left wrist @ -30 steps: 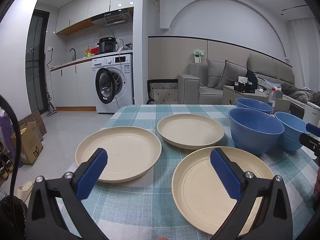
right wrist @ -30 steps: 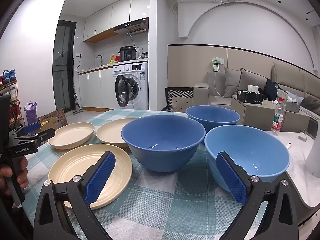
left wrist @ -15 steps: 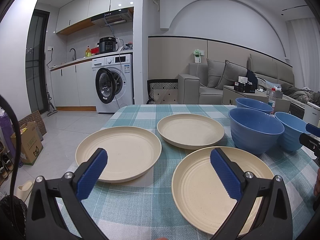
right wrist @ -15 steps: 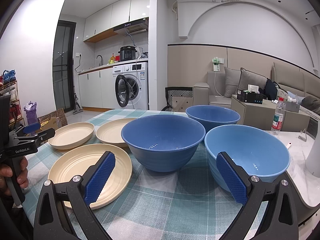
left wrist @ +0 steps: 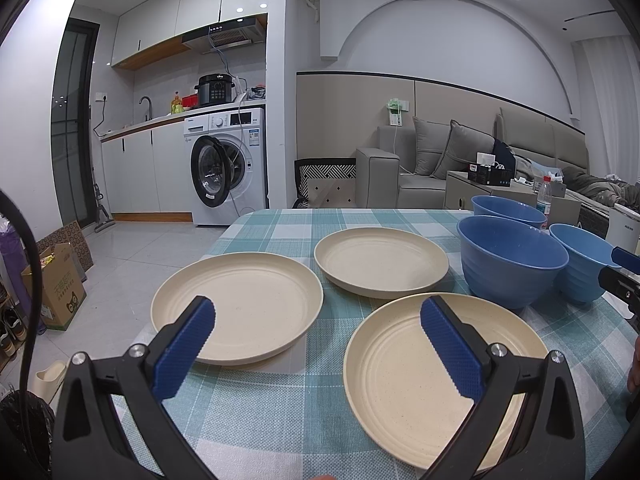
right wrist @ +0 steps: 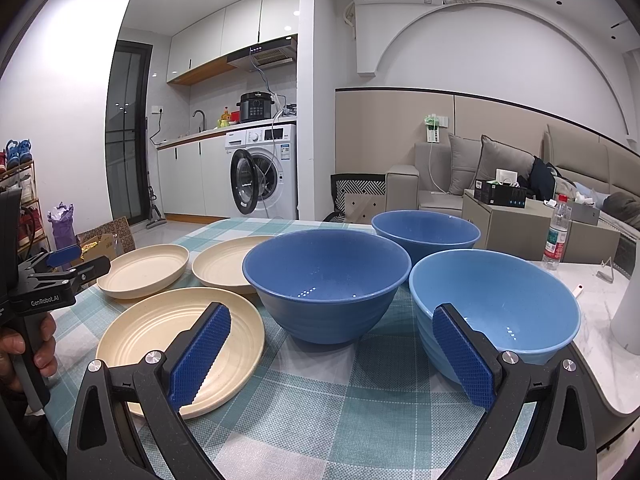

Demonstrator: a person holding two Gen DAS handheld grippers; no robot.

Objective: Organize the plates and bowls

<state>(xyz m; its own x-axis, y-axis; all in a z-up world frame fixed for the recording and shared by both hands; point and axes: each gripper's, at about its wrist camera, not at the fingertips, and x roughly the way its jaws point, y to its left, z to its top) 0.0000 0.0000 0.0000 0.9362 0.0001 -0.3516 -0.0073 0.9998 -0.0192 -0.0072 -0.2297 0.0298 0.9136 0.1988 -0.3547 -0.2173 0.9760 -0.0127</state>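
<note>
Three cream plates lie on the checked tablecloth (left wrist: 280,408): a left plate (left wrist: 240,312), a far plate (left wrist: 380,260) and a near plate (left wrist: 408,376). Three blue bowls stand to their right: a dark middle bowl (right wrist: 326,280), a far bowl (right wrist: 426,232) and a lighter near bowl (right wrist: 500,304). My left gripper (left wrist: 316,344) is open and empty, hovering before the left and near plates. My right gripper (right wrist: 332,356) is open and empty, in front of the middle and near bowls. The left gripper also shows in the right wrist view (right wrist: 60,268).
The marble table edge (right wrist: 600,360) runs past the cloth on the right, with a water bottle (right wrist: 556,240) and a white object (right wrist: 634,312) on it. A washing machine (left wrist: 228,172), sofa (left wrist: 432,168) and cardboard boxes (left wrist: 56,288) stand beyond the table.
</note>
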